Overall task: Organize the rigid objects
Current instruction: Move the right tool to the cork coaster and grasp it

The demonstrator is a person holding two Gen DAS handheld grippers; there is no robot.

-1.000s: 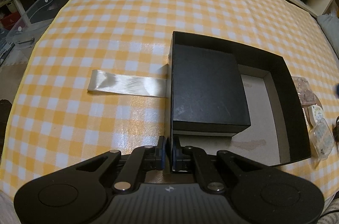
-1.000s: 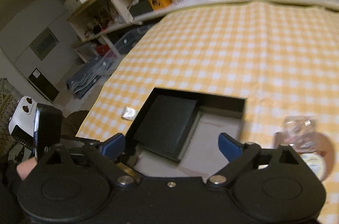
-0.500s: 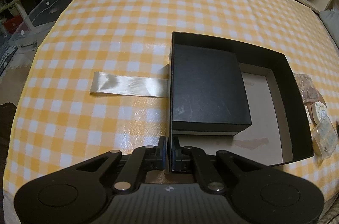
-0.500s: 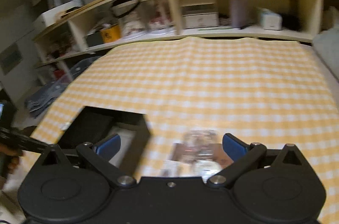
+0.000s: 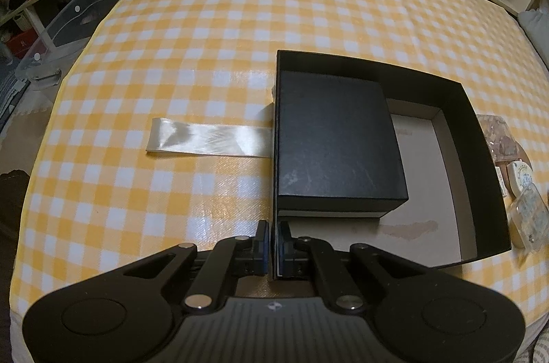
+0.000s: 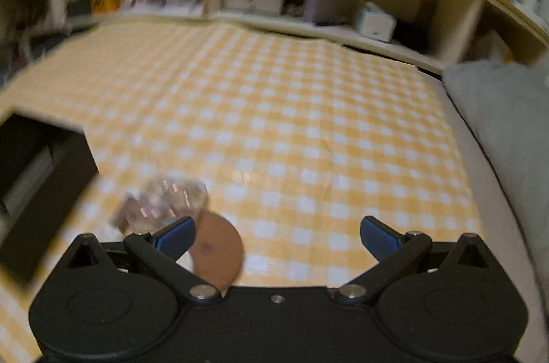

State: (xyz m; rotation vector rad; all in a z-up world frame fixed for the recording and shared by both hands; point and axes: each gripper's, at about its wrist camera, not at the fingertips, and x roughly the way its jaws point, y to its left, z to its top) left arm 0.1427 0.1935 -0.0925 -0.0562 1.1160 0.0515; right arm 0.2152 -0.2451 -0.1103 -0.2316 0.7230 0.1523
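Only leftward, left claw [image 5: 272,251] pinches black box [image 5: 480,136] wall; right claw [image 6: 278,236] gapes.

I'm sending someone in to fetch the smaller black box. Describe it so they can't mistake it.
On the yellow-and-white checked tablecloth lies a large open black tray box whose near-left wall the left gripper pinches. The smaller black box sits inside, tucked against the tray's left wall. It alone is closed, with a scuffed matte lid, unlike the clear packets outside.
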